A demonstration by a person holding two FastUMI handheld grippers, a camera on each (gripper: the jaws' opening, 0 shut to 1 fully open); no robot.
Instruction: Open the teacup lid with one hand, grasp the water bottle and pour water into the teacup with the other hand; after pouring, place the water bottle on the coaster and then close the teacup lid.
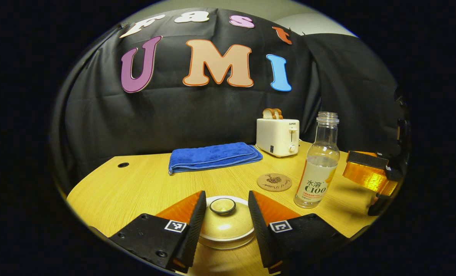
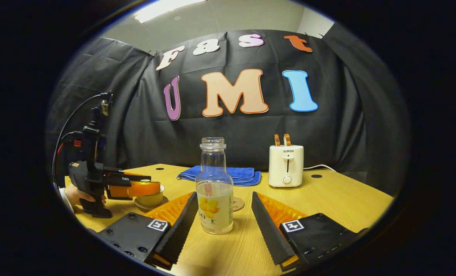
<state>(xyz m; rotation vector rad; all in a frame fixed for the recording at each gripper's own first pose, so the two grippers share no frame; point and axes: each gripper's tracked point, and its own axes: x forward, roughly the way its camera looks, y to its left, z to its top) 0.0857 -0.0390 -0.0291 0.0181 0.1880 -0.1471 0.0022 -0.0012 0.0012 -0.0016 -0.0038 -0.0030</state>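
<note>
So basically nothing on the list is ticked off yet. In the left gripper view, the left gripper (image 1: 223,220) is seen spread wide open, its fingers straddling the teacup lid (image 1: 225,220) without pinching it; the lid is still seated on the teacup, knob untouched in the middle. The water bottle (image 1: 320,163) is stood uncapped on the table (image 1: 136,184), partly filled, just beside the round coaster (image 1: 274,181) but not on it. A blue towel (image 1: 214,156) and a toaster (image 1: 278,137) are parked further back. In the right gripper view, the right gripper (image 2: 222,218) is also held open, with the bottle framed between its fingers and no contact that can be made out. The left gripper is picked up off to the side there, poised over the teacup (image 2: 150,199), a hand (image 2: 83,195) wrapped on its handle. So lid lifting, pouring, bottle onto coaster and re-closing are all left to be done.
</note>
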